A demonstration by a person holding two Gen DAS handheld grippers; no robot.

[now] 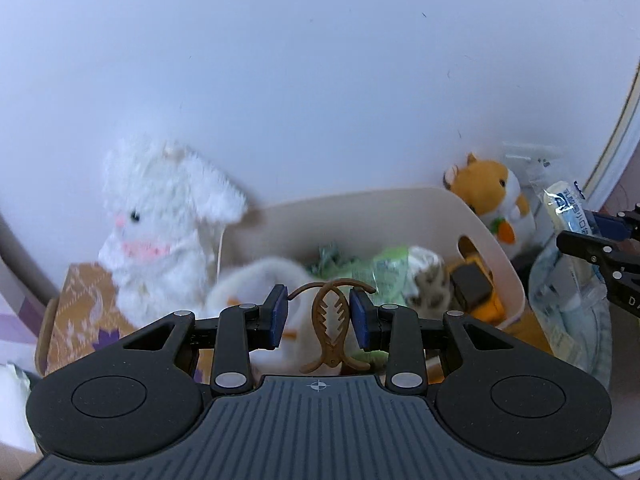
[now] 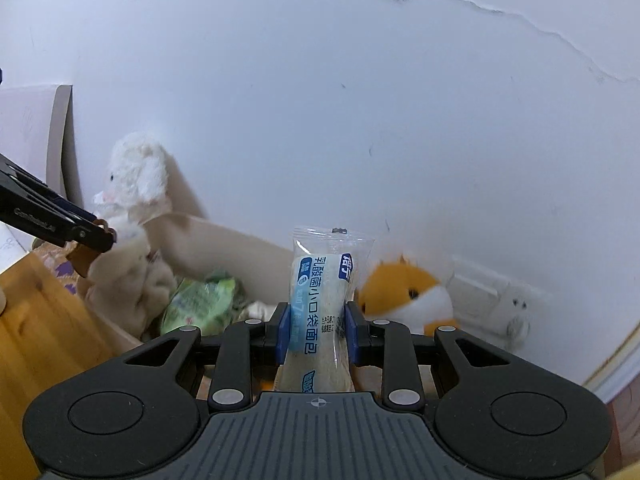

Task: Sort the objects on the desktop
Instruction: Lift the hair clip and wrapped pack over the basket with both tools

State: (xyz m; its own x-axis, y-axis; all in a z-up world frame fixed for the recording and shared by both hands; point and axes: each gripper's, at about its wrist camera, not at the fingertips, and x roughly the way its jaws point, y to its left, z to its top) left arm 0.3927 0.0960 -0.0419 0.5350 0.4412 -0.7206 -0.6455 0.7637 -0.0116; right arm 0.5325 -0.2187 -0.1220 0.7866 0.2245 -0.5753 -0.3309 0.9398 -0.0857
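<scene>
While above the bin's rim (image 1: 400, 196), hair clip (image 1: 329, 320) in left claw (image 1: 320, 316).

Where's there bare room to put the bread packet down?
Little shows. The beige bin is crowded with packets and toys. The bare wooden desktop left of the white plush rabbit is free. Around the orange hamster plush, it's cluttered.

Two plush toys, a white rabbit (image 1: 160, 220) and a hamster (image 1: 492, 196), one bin (image 1: 360, 208), one hair clip (image 1: 330, 320), one bread pack (image 2: 324, 304) and perhaps one green packet (image 2: 200, 300) are counted.
</scene>
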